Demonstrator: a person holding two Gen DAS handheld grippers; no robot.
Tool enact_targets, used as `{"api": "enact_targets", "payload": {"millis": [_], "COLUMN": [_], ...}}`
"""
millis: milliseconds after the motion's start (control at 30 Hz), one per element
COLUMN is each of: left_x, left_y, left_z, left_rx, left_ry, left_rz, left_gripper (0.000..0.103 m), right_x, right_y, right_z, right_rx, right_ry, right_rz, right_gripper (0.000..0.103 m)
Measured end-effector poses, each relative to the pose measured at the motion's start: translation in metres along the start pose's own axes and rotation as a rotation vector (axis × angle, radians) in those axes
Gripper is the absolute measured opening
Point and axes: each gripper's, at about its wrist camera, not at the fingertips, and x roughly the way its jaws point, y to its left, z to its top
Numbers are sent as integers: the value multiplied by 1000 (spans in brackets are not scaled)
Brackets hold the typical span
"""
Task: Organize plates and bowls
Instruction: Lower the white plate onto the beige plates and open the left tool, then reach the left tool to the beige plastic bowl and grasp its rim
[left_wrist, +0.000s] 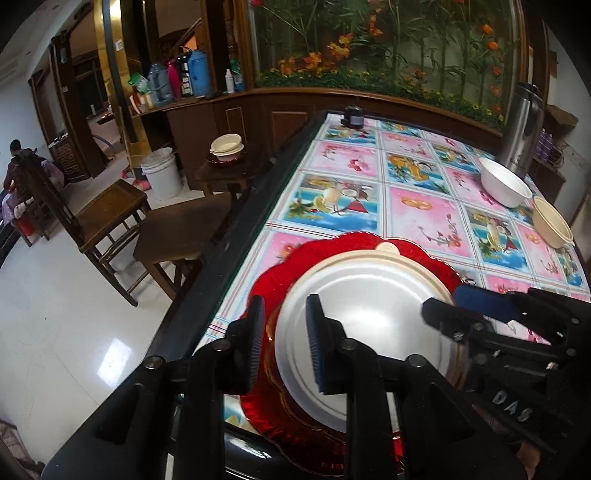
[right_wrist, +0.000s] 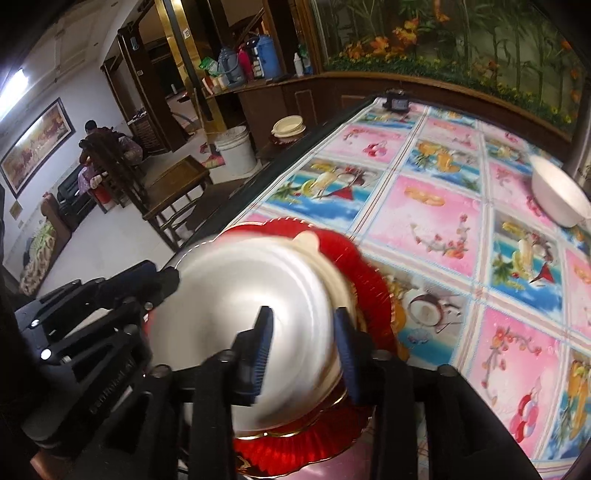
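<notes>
A stack sits at the near left edge of the table: a red scalloped plate (left_wrist: 280, 273) at the bottom, a cream plate (left_wrist: 384, 248) on it, and a steel plate (left_wrist: 369, 306) on top. My left gripper (left_wrist: 286, 343) straddles the stack's left rim, its pads apart and not pressing on the rim. My right gripper (right_wrist: 304, 347) straddles the right rim of the steel plate (right_wrist: 236, 302), which looks blurred here; its jaws stand apart too. Each gripper shows in the other's view: the right gripper (left_wrist: 458, 308) and the left gripper (right_wrist: 159, 280). The red plate (right_wrist: 354, 266) shows beneath.
A white bowl (left_wrist: 504, 182), a cream bowl (left_wrist: 552, 221) and a steel flask (left_wrist: 522, 125) stand at the table's far right. A small dark object (left_wrist: 353, 116) sits at the far end. Left of the table are wooden chairs (left_wrist: 110, 210), a white bucket (left_wrist: 161, 171) and stacked bowls (left_wrist: 226, 147) on a stool.
</notes>
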Motion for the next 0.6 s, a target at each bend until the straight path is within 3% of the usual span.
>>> {"api": "enact_targets", "payload": {"millis": [200, 333, 433, 600], "left_x": [-7, -15, -22, -28], "left_y": [2, 0, -4, -16], "left_z": [2, 6, 10, 19], "left_rx": [-5, -13, -3, 0], "left_ry": [-36, -80, -108, -114], "left_rz": [34, 67, 81, 49], "left_gripper": [41, 78, 83, 83], "right_x": [-19, -29, -34, -44], "right_y": [-14, -30, -47, -80], "right_z": [3, 3, 0, -8], "right_rx": [30, 63, 99, 174], "right_ry": [-73, -105, -115, -137], "right_rz": [9, -3, -7, 9], "right_gripper": [42, 49, 50, 66]}}
